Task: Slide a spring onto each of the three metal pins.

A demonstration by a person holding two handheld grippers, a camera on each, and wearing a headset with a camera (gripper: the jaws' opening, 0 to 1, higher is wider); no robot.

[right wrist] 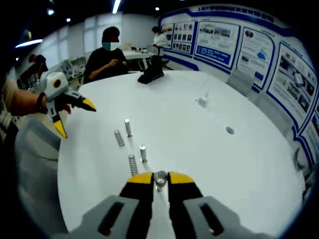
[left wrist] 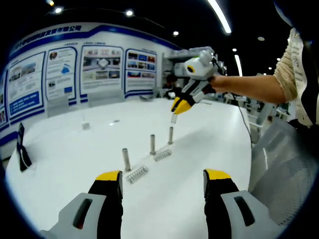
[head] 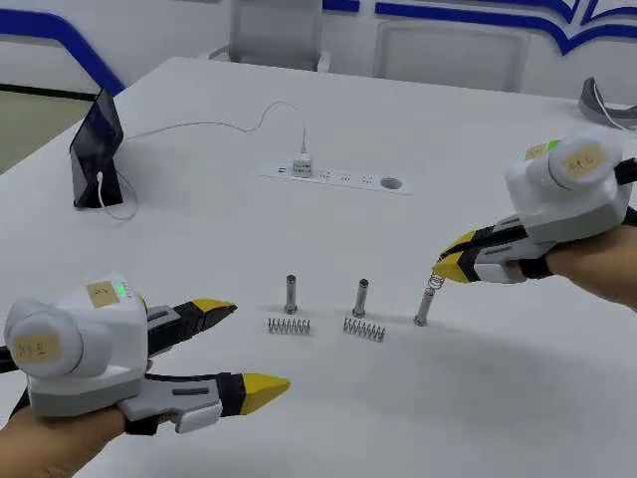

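Observation:
Three metal pins stand upright in a row on the white table: left pin [head: 291, 294], middle pin [head: 360, 297], right pin [head: 424, 309]. One spring [head: 289, 326] lies in front of the left pin, and another spring [head: 364, 329] lies in front of the middle pin. My right gripper [head: 448, 267] is shut on a third spring [head: 435, 283], which hangs just over the right pin's top. In the right gripper view that spring [right wrist: 160, 177] appears end-on between the jaws. My left gripper [head: 244, 349] is open and holds nothing, near the table's front left.
A dark tablet [head: 98, 149] on a stand sits at the far left with a cable. A white power strip [head: 338, 177] with a plugged charger [head: 302, 164] lies behind the pins. A seated person [right wrist: 107, 57] is at the table's far end.

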